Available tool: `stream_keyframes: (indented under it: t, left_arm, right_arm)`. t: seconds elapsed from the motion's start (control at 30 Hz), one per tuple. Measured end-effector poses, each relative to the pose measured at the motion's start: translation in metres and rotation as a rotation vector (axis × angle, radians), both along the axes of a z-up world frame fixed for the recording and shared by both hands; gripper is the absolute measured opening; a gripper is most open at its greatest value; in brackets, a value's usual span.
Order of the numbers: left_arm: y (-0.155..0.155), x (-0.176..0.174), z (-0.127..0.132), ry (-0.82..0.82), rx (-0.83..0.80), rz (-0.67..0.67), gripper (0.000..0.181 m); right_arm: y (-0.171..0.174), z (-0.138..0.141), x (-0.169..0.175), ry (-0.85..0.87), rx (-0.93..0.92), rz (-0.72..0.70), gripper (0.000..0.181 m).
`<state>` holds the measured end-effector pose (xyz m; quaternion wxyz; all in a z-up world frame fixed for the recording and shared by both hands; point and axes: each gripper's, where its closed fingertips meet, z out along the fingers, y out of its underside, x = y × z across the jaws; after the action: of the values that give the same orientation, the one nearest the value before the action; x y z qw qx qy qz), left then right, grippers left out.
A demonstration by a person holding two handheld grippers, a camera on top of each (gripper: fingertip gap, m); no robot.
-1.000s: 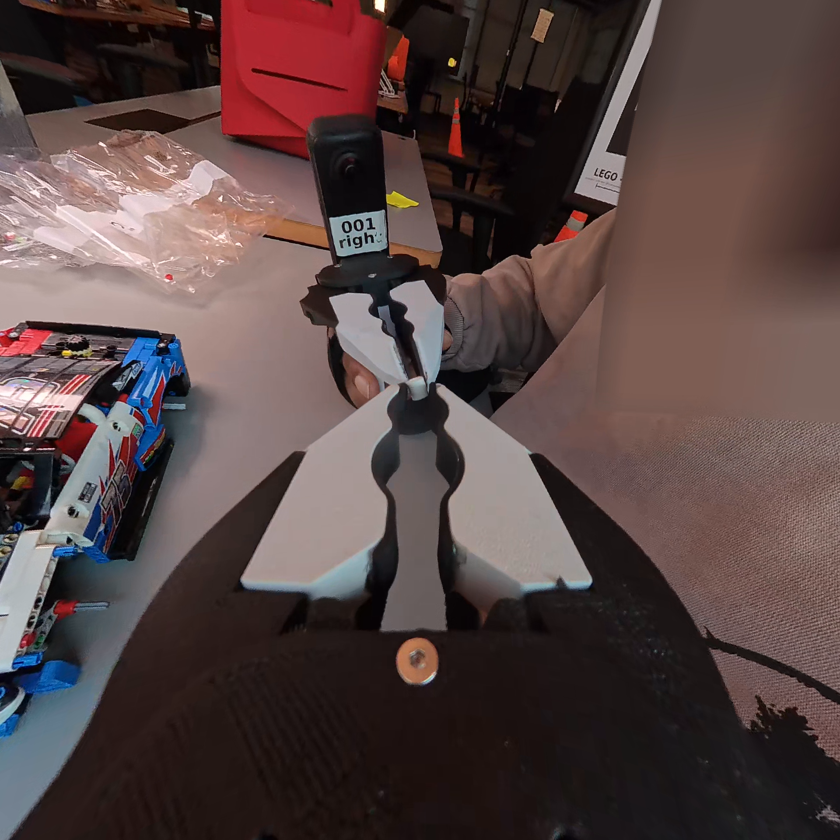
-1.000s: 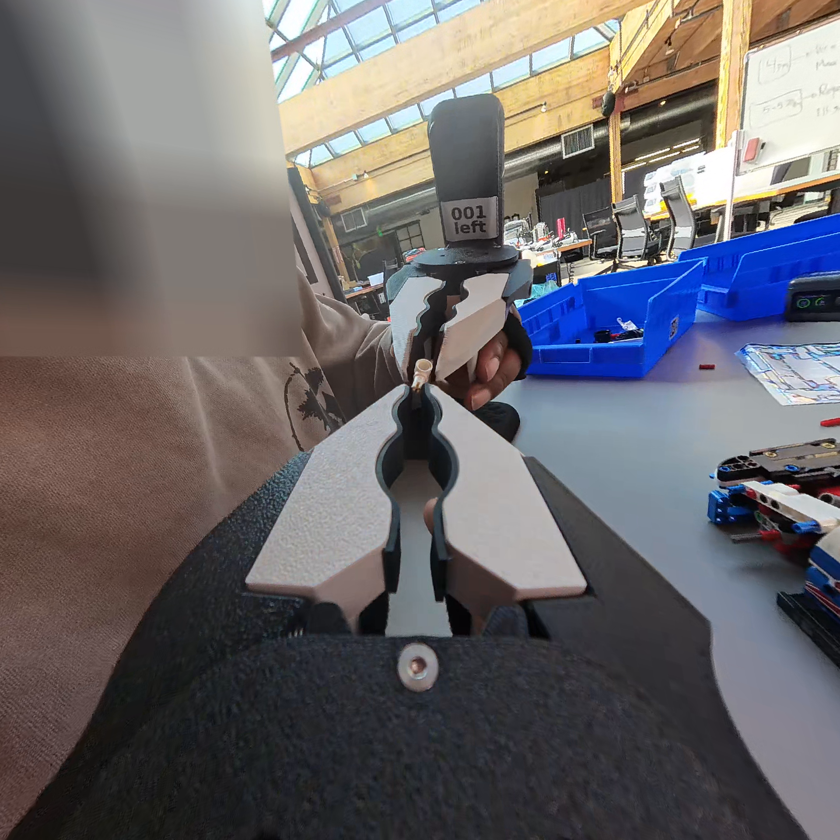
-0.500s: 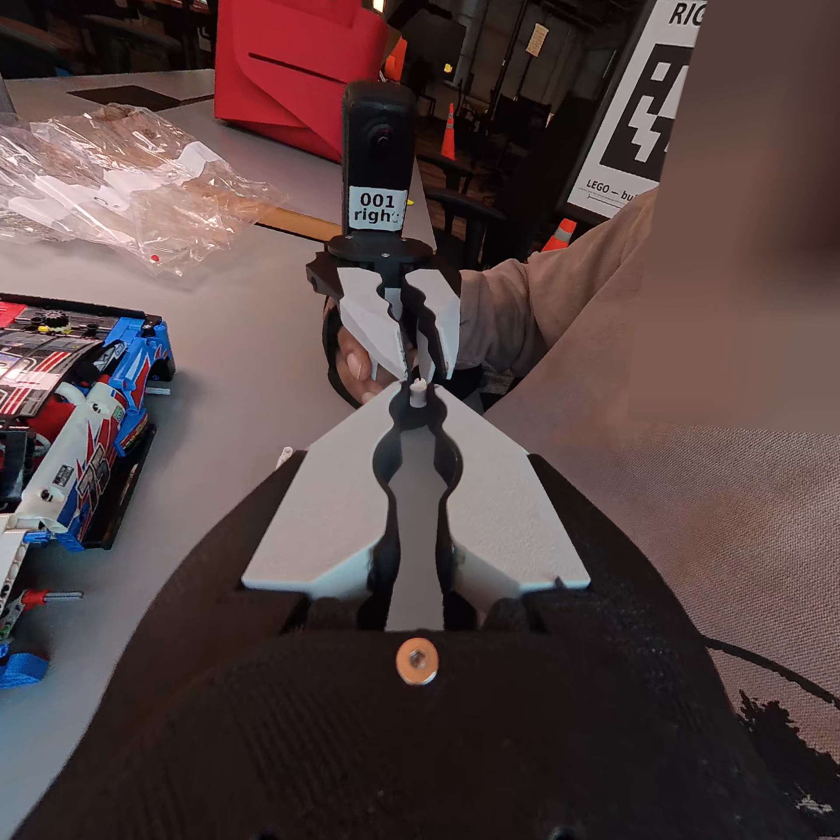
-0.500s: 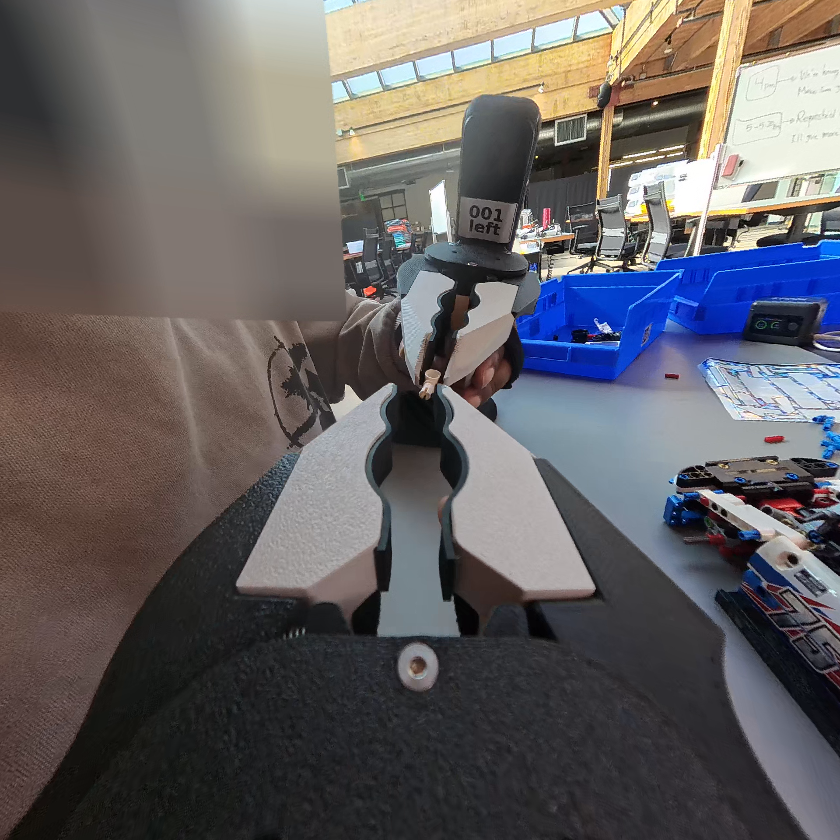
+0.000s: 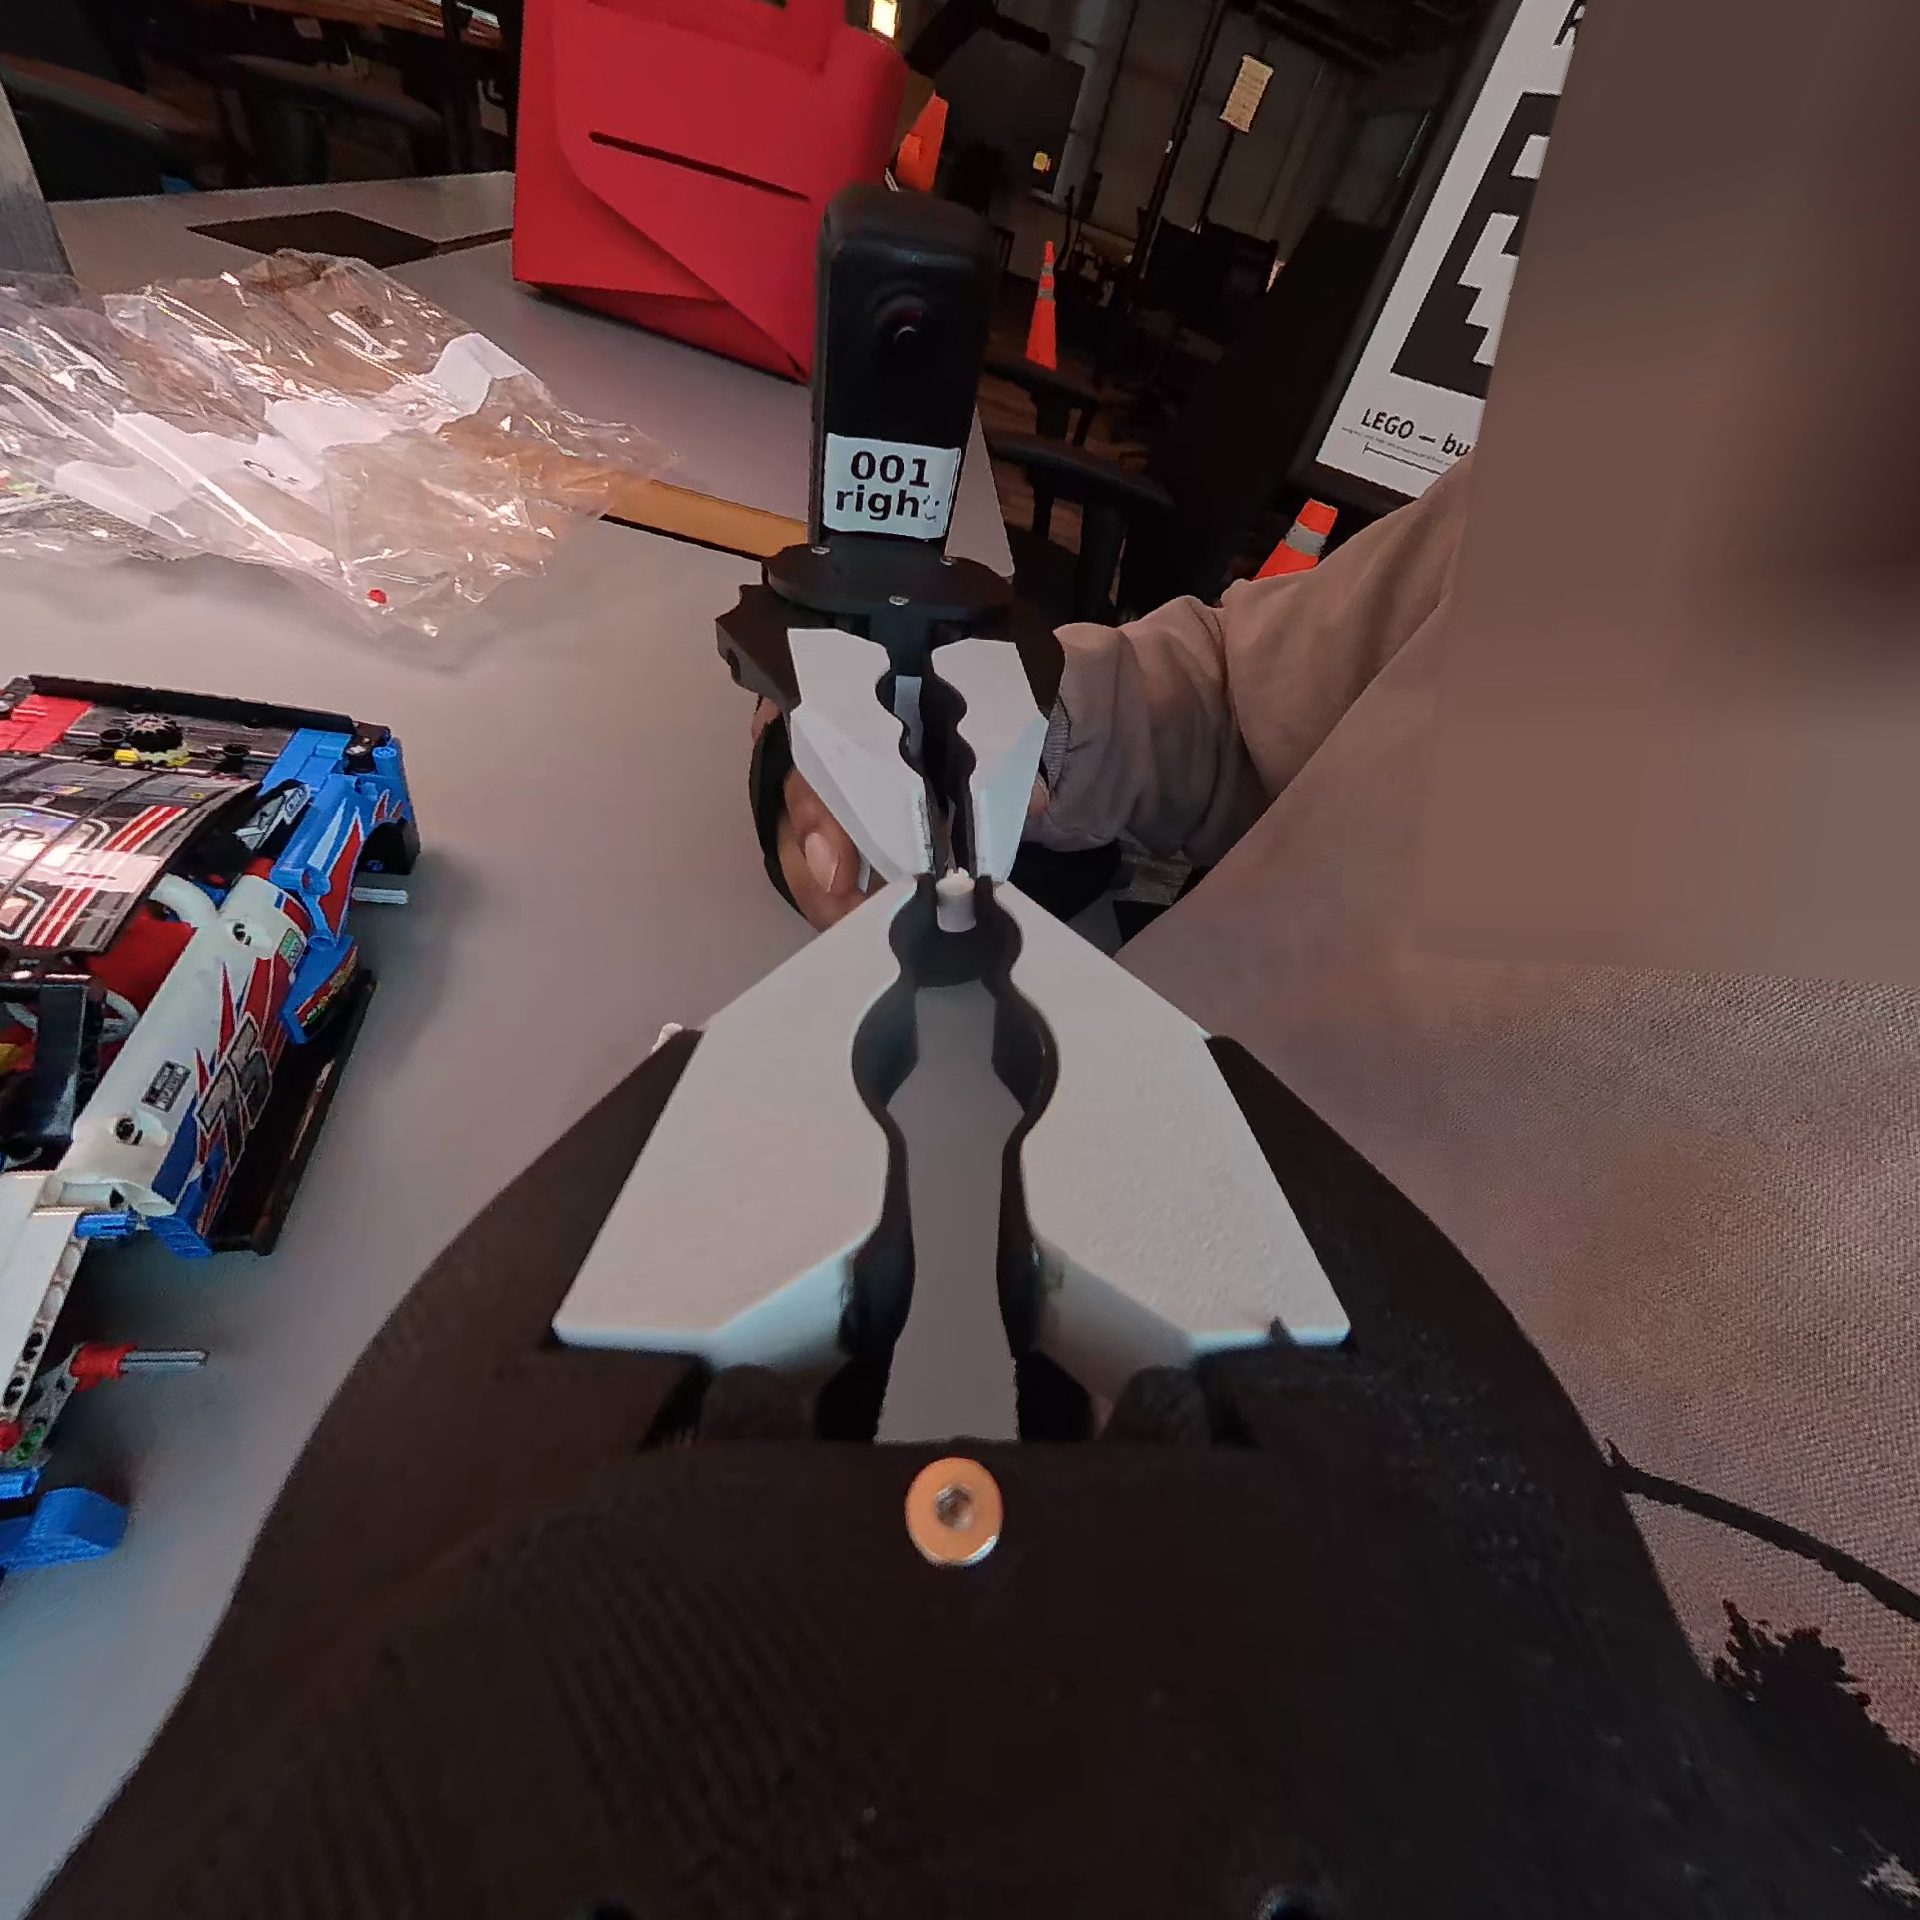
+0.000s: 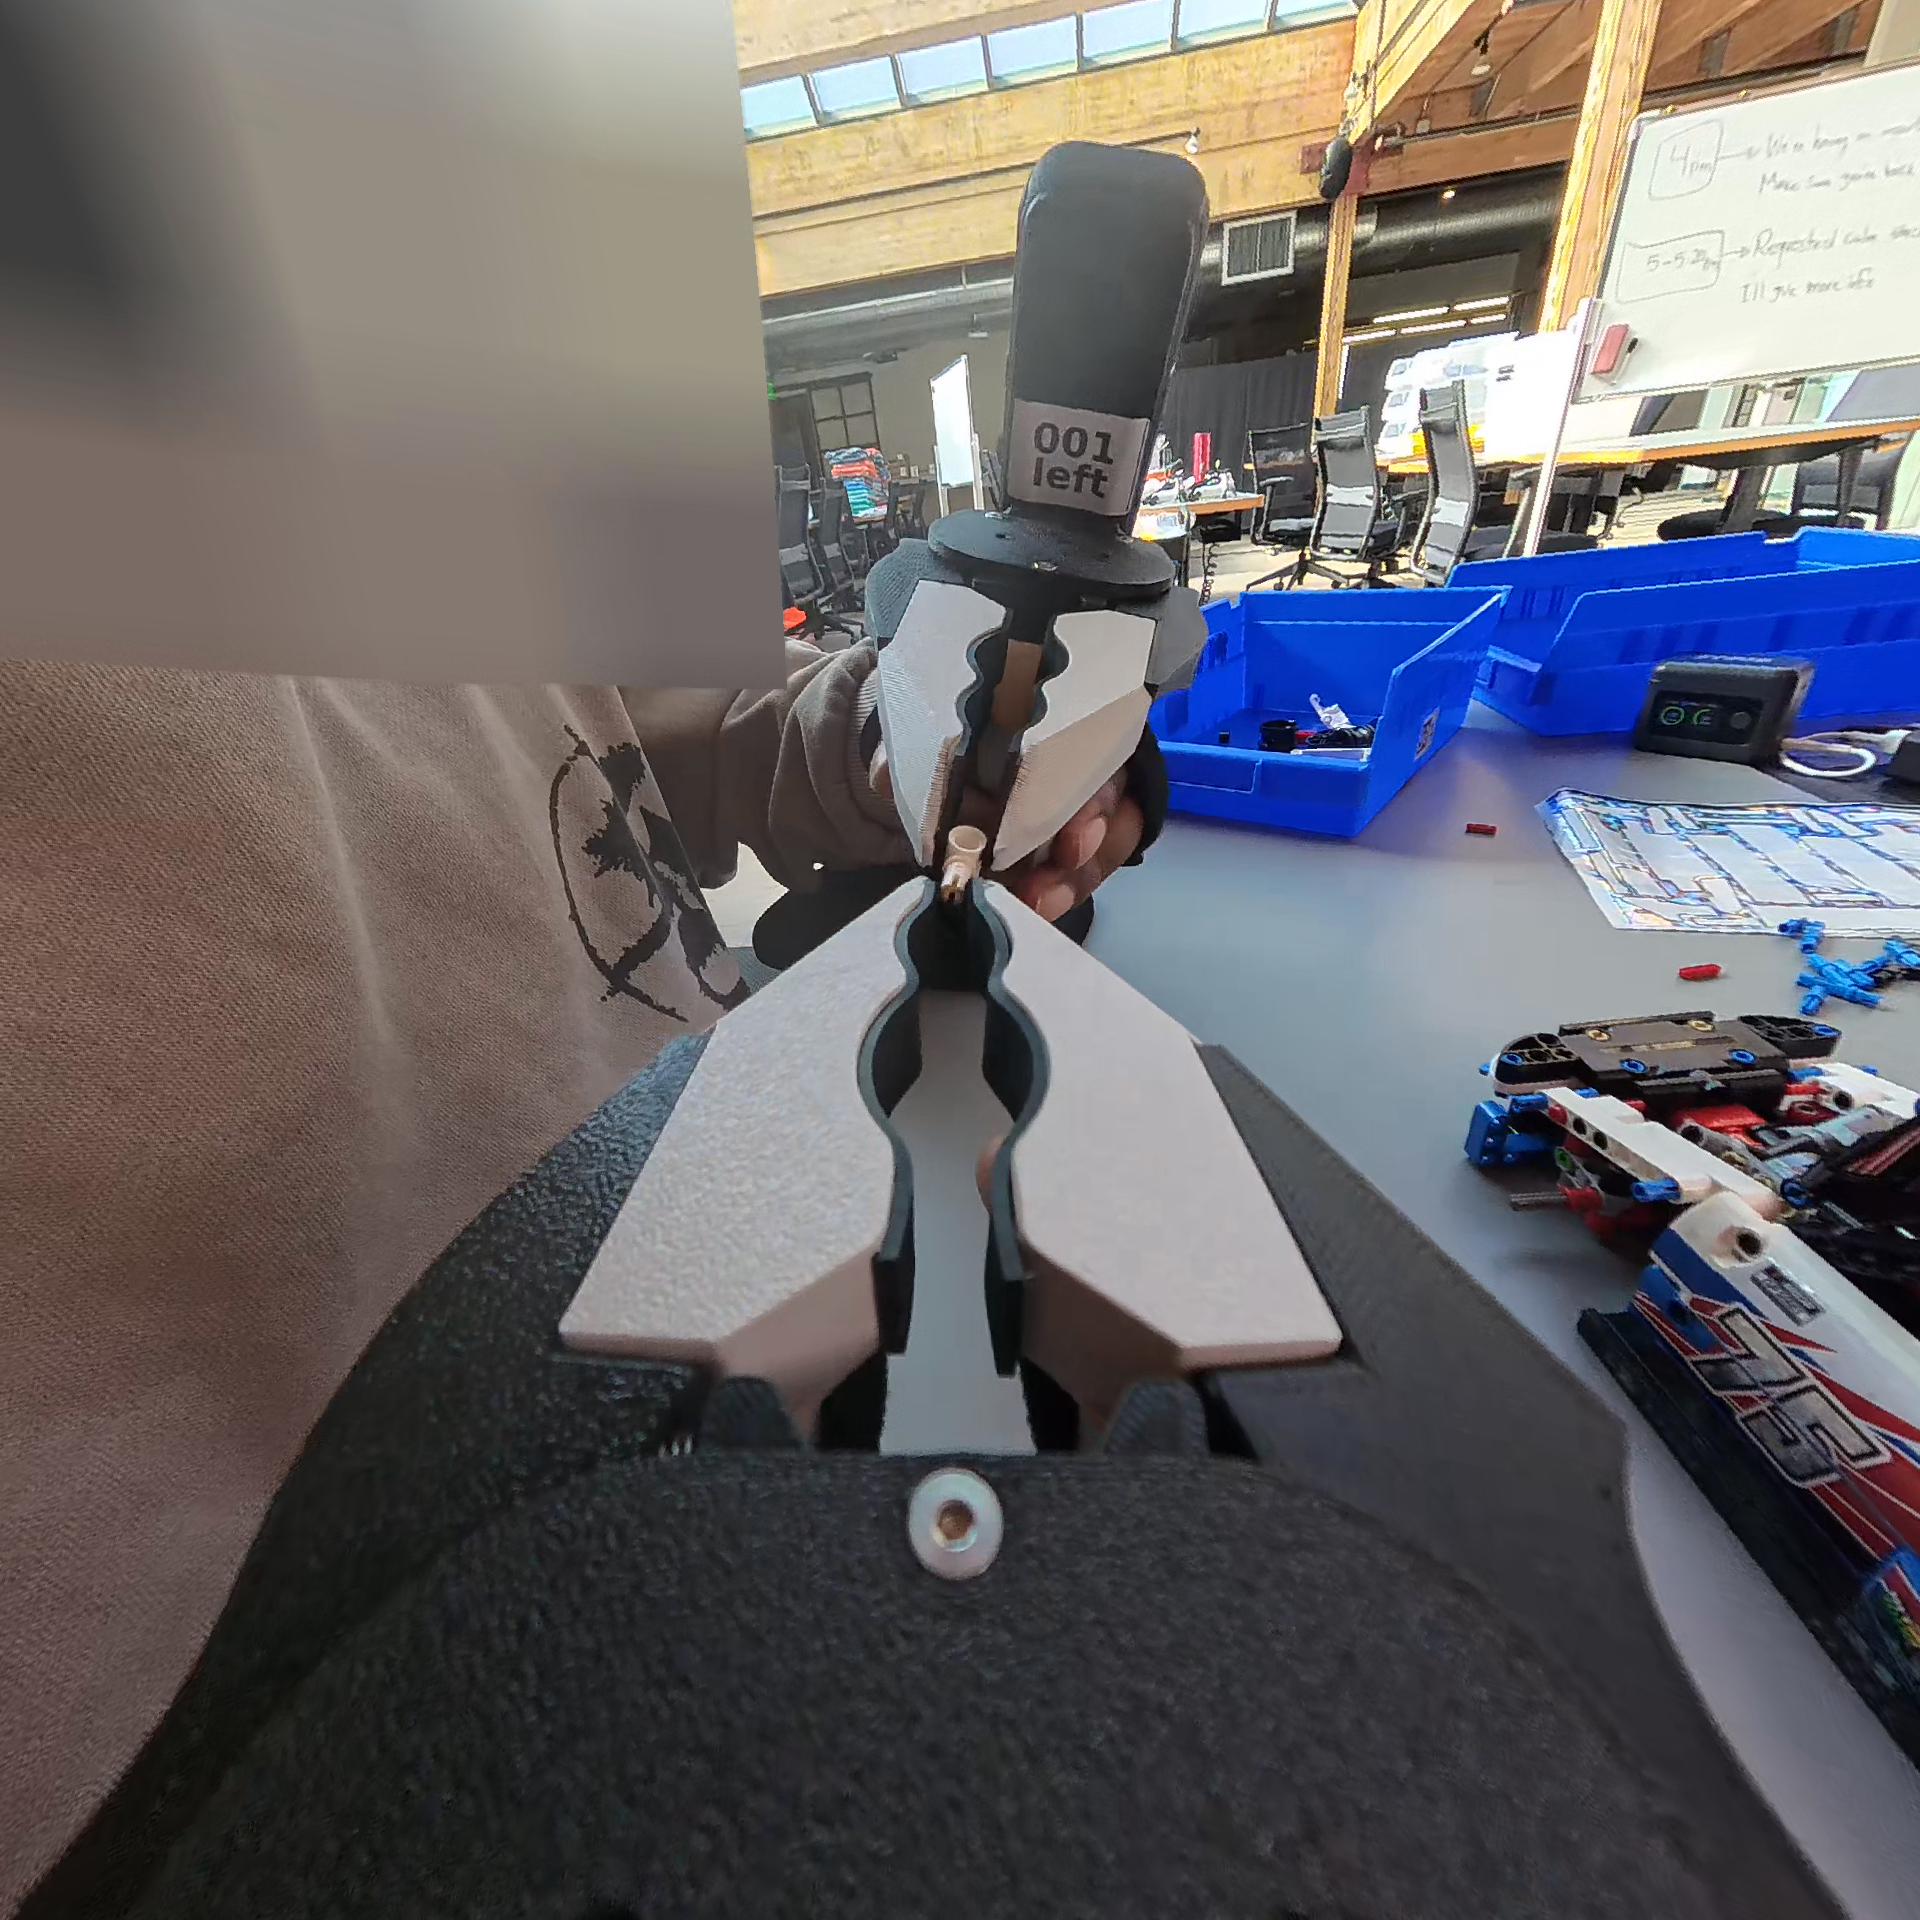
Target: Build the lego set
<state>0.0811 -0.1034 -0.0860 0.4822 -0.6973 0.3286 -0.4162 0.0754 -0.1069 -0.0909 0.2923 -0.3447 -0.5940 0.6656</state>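
A small tan pin (image 5: pixel 954 902) is held in the air between my two grippers, which meet tip to tip in front of the person's chest. My left gripper (image 5: pixel 953 891) is shut on the pin's base. In the right wrist view, the pin (image 6: pixel 965 847) sticks out of the left gripper's tips, and its thin end sits between the tips of my right gripper (image 6: pixel 953 888), which are closed narrowly on it. The part-built blue, white and red lego car (image 5: pixel 208 987) lies on the grey table (image 5: pixel 582 831); it also shows in the right wrist view (image 6: pixel 1714 1195).
Clear plastic bags (image 5: pixel 260 436) and a red box (image 5: pixel 707 177) are at the far left. Blue bins (image 6: pixel 1320 707), a black device (image 6: pixel 1720 707), an instruction sheet (image 6: pixel 1745 862) and loose blue pieces (image 6: pixel 1849 977) are on the right. The person's torso is close behind the grippers. Only a small space, under 4 cm, lies between the two pairs of fingers.
My right gripper's jaws opened wider half a second ago and have narrowed again on the pin. The left gripper kept hold of the pin. Both grippers shifted slightly.
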Motion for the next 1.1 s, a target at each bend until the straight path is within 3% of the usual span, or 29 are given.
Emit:
stream_keyframes:
  t: [0.8,0.87,0.97,1.1]
  left_arm:
    - [0.004,0.004,-0.002,0.042,0.036,0.017,0.005]
    - [0.006,0.001,-0.009,0.142,0.100,0.025,0.006]
    - [0.023,-0.028,-0.039,0.489,0.215,0.065,0.006]
    - [0.035,-0.054,-0.079,0.647,0.080,0.023,0.006]
  right_arm:
    - [0.004,0.000,0.001,0.064,0.091,-0.056,0.001]
    - [0.006,-0.006,-0.001,0.033,0.117,-0.077,0.003]
    - [0.027,-0.032,0.003,-0.118,0.257,-0.112,0.012]
    - [0.083,-0.084,0.029,-0.432,0.472,-0.204,0.030]
